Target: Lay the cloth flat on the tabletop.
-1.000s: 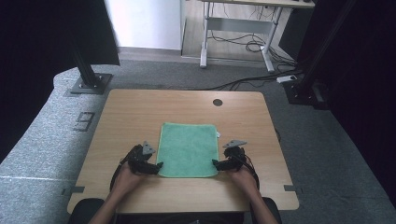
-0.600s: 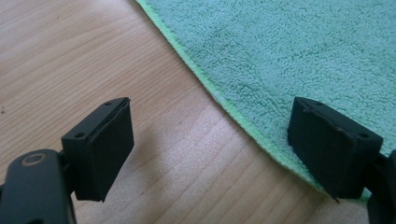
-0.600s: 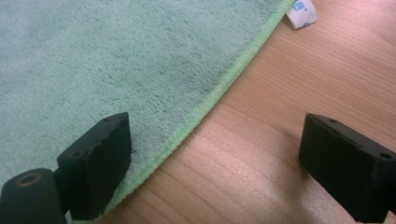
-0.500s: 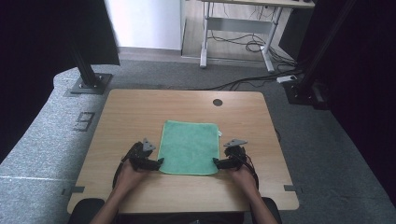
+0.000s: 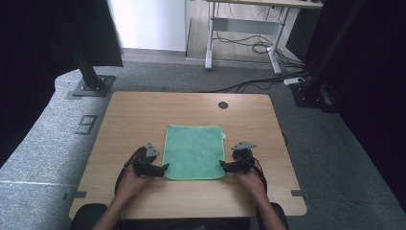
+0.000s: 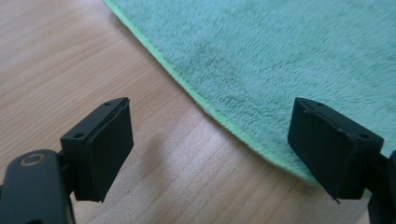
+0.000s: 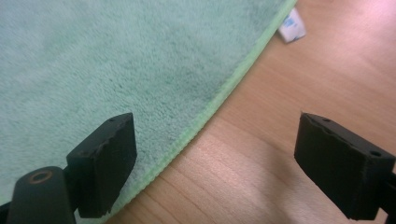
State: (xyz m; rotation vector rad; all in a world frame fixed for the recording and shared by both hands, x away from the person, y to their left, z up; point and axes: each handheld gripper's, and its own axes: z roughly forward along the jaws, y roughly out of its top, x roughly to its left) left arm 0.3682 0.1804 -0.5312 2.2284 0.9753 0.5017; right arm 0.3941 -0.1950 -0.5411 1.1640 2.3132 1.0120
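Green microfibre cloth (image 5: 194,152) is lying flat between our grippers; its side hems are running between each pair of parted jaws. Our left gripper (image 5: 162,167) has edged inward, and the right gripper (image 5: 224,165) jaws have been narrowing slightly, probably readying a pinch.

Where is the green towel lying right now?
In the high view the green towel lies flat at the middle of the table, toward its near edge, between the left tongs and right tongs.
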